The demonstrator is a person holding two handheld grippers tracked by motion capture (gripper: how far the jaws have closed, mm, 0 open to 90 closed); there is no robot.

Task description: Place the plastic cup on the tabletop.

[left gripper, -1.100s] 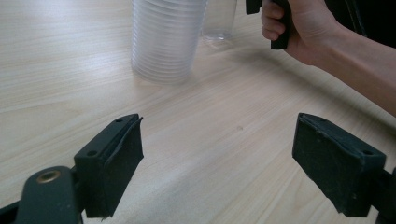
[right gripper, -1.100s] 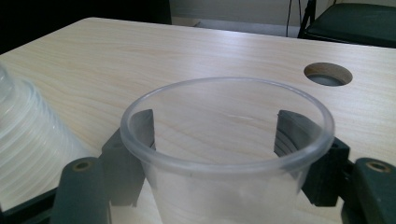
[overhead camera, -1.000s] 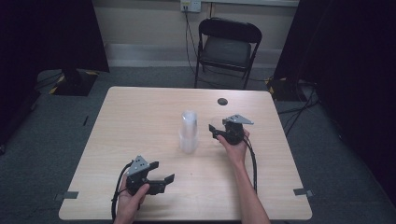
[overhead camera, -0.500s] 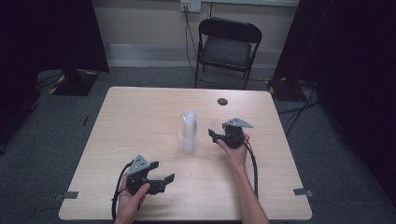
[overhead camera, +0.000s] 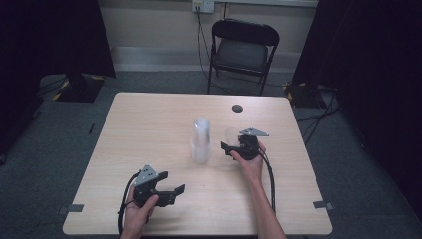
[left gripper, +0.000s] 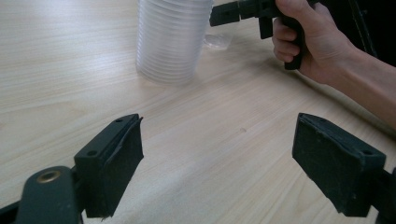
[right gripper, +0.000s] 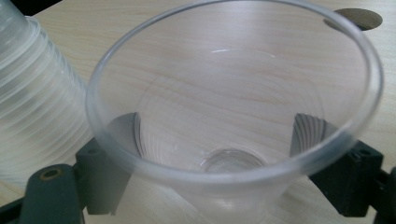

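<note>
Cup point(right gripper: 233, 116), clear thin plastic, sits between the right gripper point(overhead camera: 234, 148)'s two jaws, which stand on either side of its lower wall, clenched on it. It looks light, flexible and slick, so a hard squeeze would likely buckle it; the stiffer rim or base seems the safer hold. Just beside that gripper stands the stack of cups point(overhead camera: 201, 140) on the table point(overhead camera: 149, 129). Nearest the person, the left gripper point(overhead camera: 175, 191) hangs released, well short of the stack.
</note>
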